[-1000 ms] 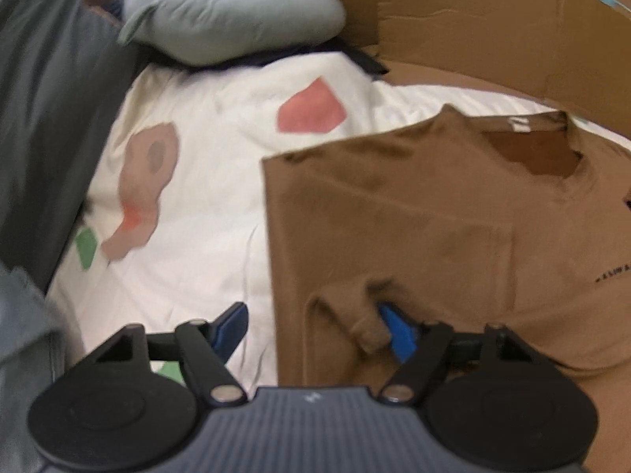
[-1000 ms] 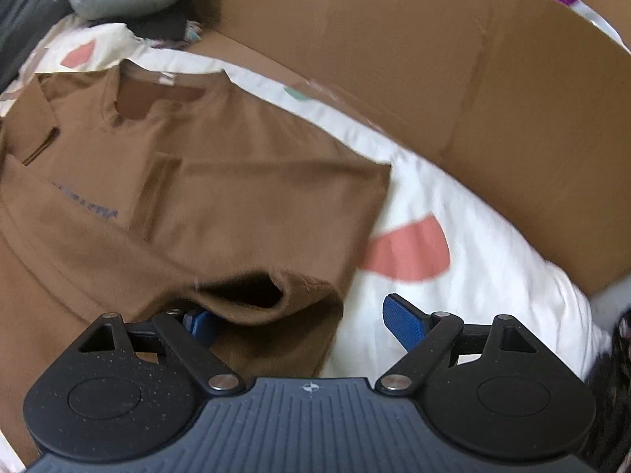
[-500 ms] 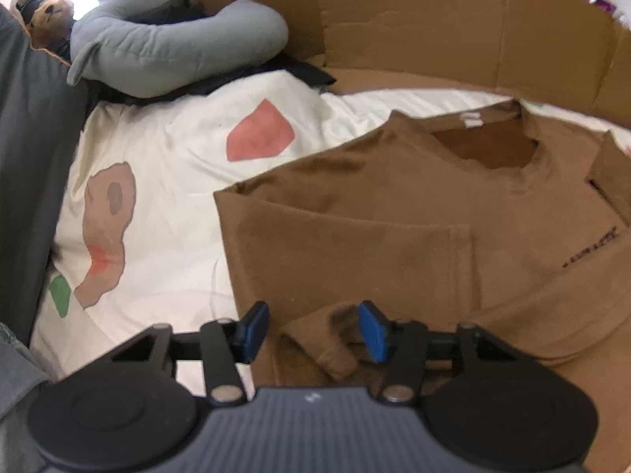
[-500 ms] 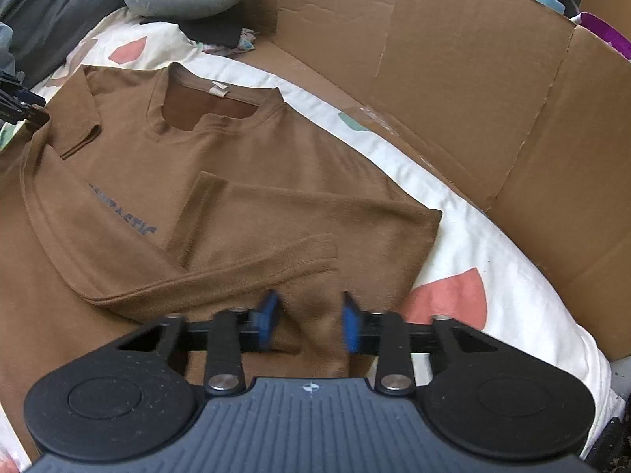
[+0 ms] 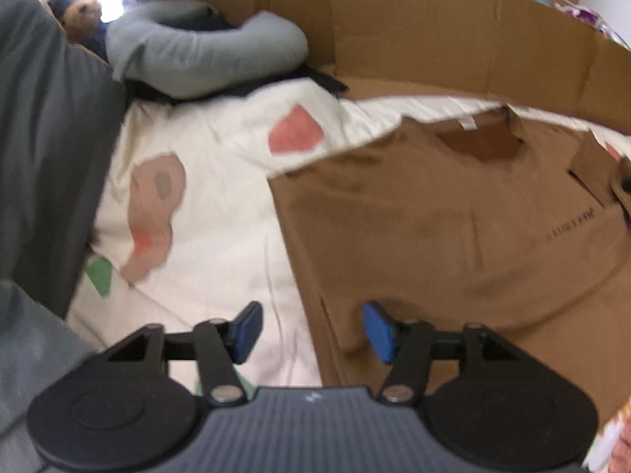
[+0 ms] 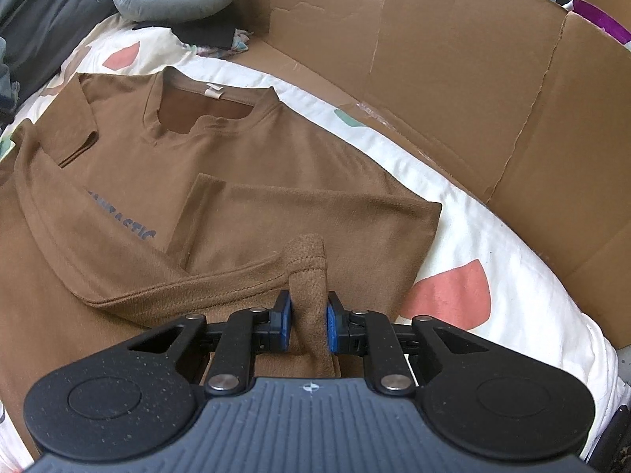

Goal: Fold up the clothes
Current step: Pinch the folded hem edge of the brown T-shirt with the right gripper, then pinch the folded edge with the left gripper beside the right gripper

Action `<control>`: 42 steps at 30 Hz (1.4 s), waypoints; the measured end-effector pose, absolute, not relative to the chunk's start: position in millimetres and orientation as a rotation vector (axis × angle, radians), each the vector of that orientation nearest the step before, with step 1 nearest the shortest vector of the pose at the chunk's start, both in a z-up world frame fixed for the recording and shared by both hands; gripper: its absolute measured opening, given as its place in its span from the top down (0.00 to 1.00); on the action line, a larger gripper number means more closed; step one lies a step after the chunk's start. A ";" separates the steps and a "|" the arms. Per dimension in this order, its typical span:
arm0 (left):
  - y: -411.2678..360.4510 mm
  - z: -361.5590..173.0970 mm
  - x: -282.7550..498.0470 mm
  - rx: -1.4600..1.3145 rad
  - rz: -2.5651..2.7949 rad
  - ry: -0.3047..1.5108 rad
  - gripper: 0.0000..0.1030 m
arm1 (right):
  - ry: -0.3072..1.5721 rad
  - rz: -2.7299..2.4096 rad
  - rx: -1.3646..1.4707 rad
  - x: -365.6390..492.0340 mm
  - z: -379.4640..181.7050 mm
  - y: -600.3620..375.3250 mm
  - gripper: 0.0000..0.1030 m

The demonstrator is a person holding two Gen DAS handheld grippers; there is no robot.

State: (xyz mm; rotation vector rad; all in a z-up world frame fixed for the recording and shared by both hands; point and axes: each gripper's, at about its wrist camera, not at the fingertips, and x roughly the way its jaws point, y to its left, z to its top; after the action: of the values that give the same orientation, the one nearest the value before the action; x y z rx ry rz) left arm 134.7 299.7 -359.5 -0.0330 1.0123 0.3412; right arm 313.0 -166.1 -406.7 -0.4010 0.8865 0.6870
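On the patterned bed cover (image 6: 493,236) the brown T-shirt (image 6: 244,165) lies with both sleeves folded in, right gripper (image 6: 307,325) jaws pinching its bottom hem, left gripper (image 5: 309,331) jaws having just widened, empty; body fold remains.

Brown shirt (image 6: 244,165); white sheet (image 5: 221,205), coral patches; blue fingers (image 6: 282,321).

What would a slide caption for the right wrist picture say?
Right gripper pinches a raised fold of the brown knit shirt on a patterned white sheet.
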 end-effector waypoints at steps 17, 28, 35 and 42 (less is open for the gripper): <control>299.3 -401.7 159.0 0.071 0.437 1.098 0.36 | 0.883 0.606 -0.311 316.6 -407.6 -178.0 0.94; 310.7 -375.8 187.4 0.033 0.482 0.970 0.39 | 0.912 0.499 -0.186 325.6 -408.0 -198.7 0.96; 308.3 -362.1 179.0 0.061 0.427 0.940 0.39 | 0.916 0.482 -0.179 325.5 -411.1 -198.9 0.97; 311.3 -338.3 164.0 0.041 0.415 0.890 0.39 | 0.922 0.485 -0.189 326.7 -414.2 -196.7 0.97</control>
State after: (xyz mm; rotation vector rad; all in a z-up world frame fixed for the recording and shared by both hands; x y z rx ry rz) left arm 164.0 311.3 -338.3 0.0413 0.8902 0.4152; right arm 326.7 -196.7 -414.2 -0.1887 0.9215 0.4852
